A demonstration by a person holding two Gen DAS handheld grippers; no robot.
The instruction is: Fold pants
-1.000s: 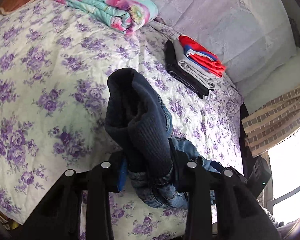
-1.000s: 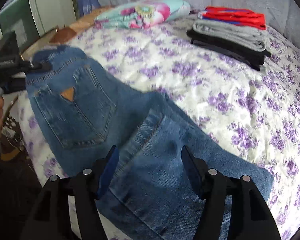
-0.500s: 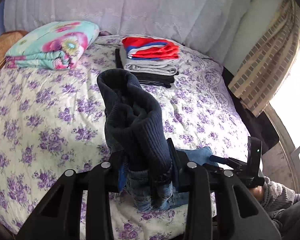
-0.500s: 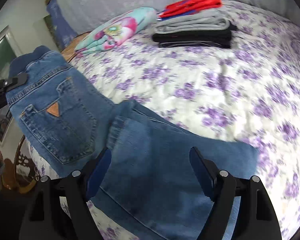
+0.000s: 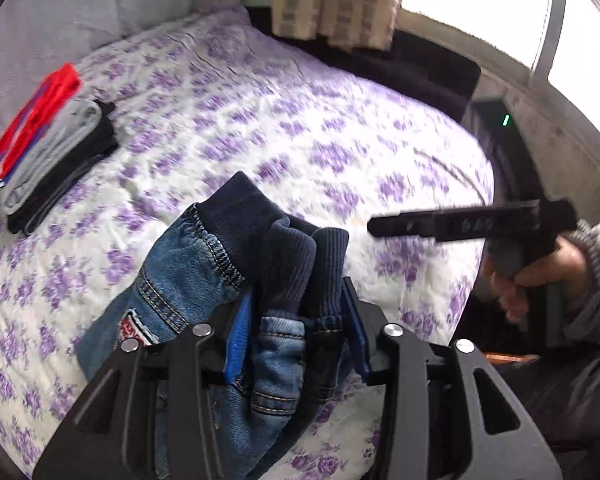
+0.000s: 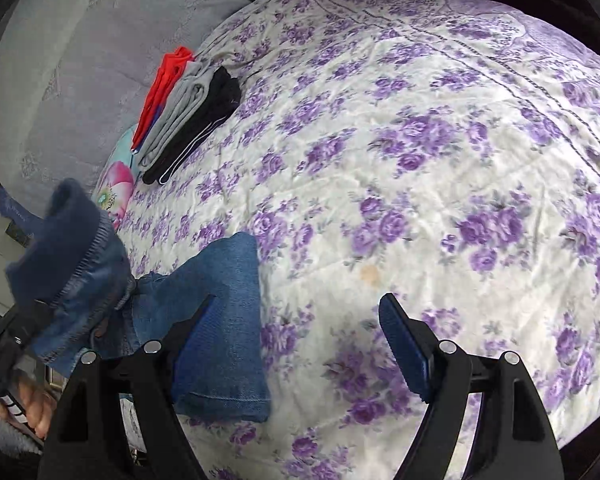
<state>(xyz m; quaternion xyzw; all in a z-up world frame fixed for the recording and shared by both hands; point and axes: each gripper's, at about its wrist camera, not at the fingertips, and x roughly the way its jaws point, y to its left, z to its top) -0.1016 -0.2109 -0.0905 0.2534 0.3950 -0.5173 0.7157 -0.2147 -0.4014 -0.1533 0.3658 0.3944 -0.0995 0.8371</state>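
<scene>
The pants are blue jeans (image 5: 188,276) with a dark ribbed waistband. My left gripper (image 5: 296,340) is shut on the bunched waistband and holds it above the bed. In the right wrist view the jeans (image 6: 220,300) hang from that grip at the left, with a leg lying on the floral bedspread (image 6: 420,160). My right gripper (image 6: 300,344) is open and empty over the bedspread, its left finger over the jeans leg. It also shows in the left wrist view (image 5: 460,224) at the right, held in a hand.
A stack of folded clothes (image 5: 52,148), red on grey on black, lies at the far side of the bed; it also shows in the right wrist view (image 6: 188,112). A floral pillow (image 6: 116,184) lies beside it. A curtain (image 5: 332,0) and window are beyond the bed.
My left gripper has swung to the right with the waistband still in it. My right gripper has moved right off the jeans, now mostly over bare bedspread.
</scene>
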